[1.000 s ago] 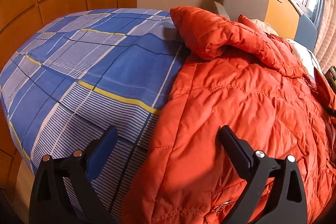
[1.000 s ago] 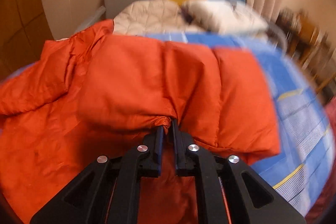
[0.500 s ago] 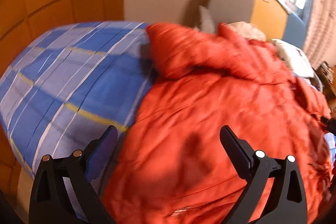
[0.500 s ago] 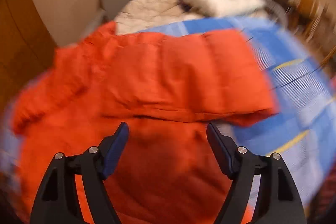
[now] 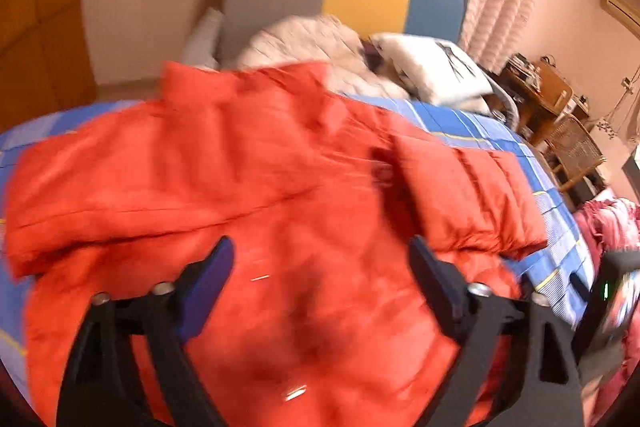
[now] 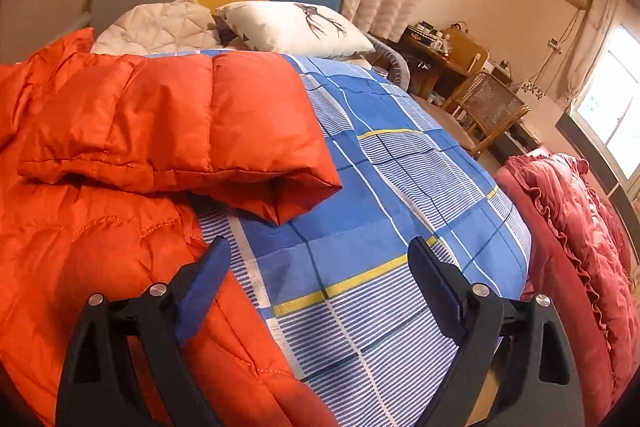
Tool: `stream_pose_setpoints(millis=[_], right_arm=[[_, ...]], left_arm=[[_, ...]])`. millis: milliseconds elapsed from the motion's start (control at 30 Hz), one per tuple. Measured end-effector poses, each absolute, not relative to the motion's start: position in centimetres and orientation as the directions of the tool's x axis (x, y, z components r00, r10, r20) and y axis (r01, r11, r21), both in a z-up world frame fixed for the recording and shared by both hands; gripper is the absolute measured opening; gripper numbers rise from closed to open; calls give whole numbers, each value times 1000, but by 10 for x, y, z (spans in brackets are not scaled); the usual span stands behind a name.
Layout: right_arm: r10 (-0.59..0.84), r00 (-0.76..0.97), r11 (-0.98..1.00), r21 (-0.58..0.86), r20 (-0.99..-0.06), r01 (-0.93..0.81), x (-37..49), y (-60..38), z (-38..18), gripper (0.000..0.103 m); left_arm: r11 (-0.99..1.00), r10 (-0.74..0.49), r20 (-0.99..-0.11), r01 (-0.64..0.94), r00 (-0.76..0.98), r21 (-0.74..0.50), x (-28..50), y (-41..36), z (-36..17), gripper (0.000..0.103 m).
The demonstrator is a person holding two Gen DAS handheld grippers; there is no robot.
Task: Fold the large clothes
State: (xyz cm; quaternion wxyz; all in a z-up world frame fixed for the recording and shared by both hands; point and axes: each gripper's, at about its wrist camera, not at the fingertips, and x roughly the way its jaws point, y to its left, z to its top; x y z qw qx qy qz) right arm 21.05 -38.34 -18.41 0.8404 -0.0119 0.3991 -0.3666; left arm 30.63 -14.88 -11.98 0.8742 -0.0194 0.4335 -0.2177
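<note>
An orange puffer jacket (image 6: 120, 155) is spread over the blue checked bedsheet (image 6: 400, 187), with one sleeve (image 6: 224, 131) folded across the body and its cuff lying at about 12 o'clock from the right gripper (image 6: 320, 267). The right gripper is seen released, its jaws having just been opening, with only bedsheet and the jacket's edge beneath them. The left gripper (image 5: 320, 267) is held over the jacket's body, jaws wide though just narrowed, nothing pinched; a pillow (image 6: 296, 27) is seen at 12 o'clock.
</note>
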Motion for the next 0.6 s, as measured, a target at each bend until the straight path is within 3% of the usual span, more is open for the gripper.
stream_pose_setpoints(millis=[167, 233, 300, 400, 467, 533, 600], right_arm=[[-626, 402, 720, -297, -668, 627, 206, -391, -188, 89], [-634, 388, 707, -299, -669, 641, 206, -395, -189, 89], [-646, 367, 690, -307, -669, 655, 207, -398, -192, 89], [-661, 348, 676, -325, -665, 662, 207, -397, -195, 89], [-670, 345, 670, -336, -657, 662, 208, -396, -195, 89], [-676, 346, 668, -344, -651, 660, 208, -394, -195, 89], [-678, 346, 668, -345, -649, 660, 208, -394, -195, 89]], left_arm=[[859, -499, -770, 343, 396, -380, 336, -203, -144, 76], [853, -509, -775, 341, 374, -395, 341, -219, -155, 76], [854, -503, -788, 342, 355, -392, 344, -233, -164, 67], [847, -508, -794, 360, 335, -391, 343, -244, -174, 43], [832, -526, -786, 390, 325, -396, 339, -246, -173, 16], [824, -533, -775, 413, 338, -387, 338, -243, -168, 7], [817, -550, -754, 420, 360, -395, 336, -233, -157, 6]])
